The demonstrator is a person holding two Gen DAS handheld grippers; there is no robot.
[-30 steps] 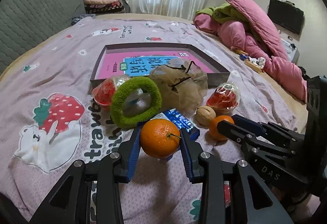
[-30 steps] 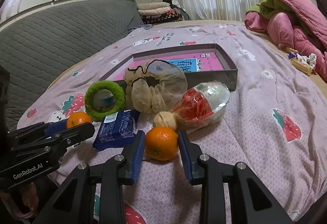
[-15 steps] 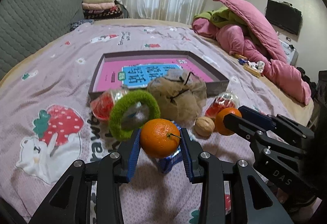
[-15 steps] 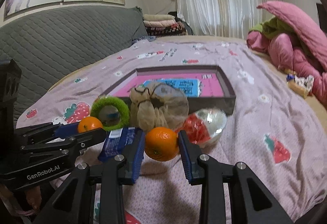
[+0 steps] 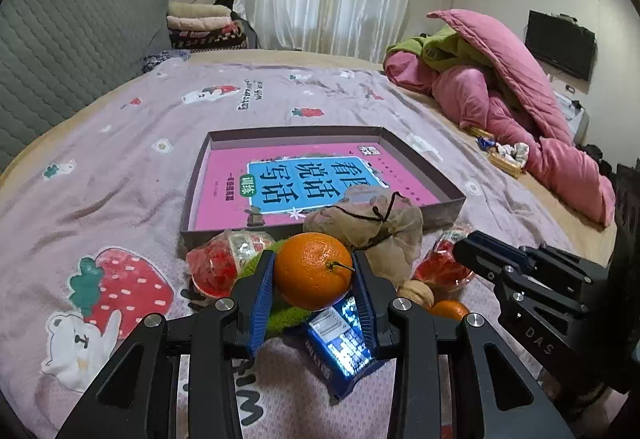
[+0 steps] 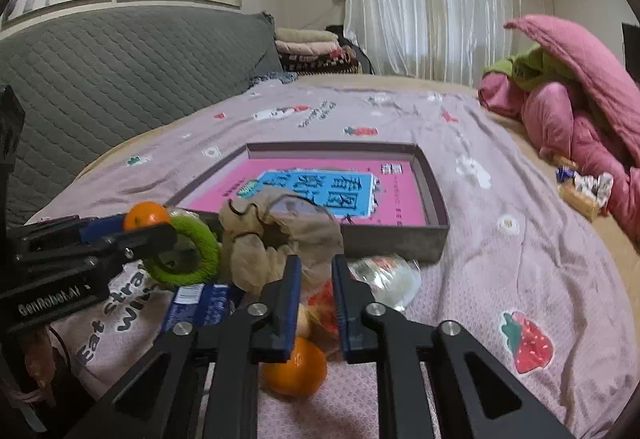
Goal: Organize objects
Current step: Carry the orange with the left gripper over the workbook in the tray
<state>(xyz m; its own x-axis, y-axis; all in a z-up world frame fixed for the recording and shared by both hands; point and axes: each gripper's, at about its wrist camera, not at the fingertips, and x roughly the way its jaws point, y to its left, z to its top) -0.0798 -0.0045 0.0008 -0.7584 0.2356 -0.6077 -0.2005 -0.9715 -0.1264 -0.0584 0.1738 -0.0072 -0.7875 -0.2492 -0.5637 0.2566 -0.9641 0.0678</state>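
My left gripper [image 5: 314, 281] is shut on an orange [image 5: 314, 271] and holds it above the bed, in front of the grey box [image 5: 440, 179] with a pink book inside. In the right wrist view the same left gripper [image 6: 158, 229] and its orange [image 6: 146, 215] are at the left. My right gripper [image 6: 316, 291] has drawn its jaws in to a narrow gap with nothing between them. A second orange [image 6: 294, 369] lies on the sheet just under its fingers, and it shows in the left wrist view as an orange [image 5: 450, 309] beside a walnut [image 5: 416, 293].
In front of the box lie a beige gauze scrunchie [image 5: 376, 223], a green fuzzy ring [image 6: 196, 251], a blue packet [image 5: 340, 351] and two red snack packs [image 5: 216, 263] [image 5: 444, 267]. Pink bedding [image 5: 520, 99] is heaped at the right, a grey headboard [image 6: 100, 79] at the left.
The right gripper's orange has slipped out onto the sheet and its jaws have closed in. Both grippers have risen a little; the left still carries its orange.
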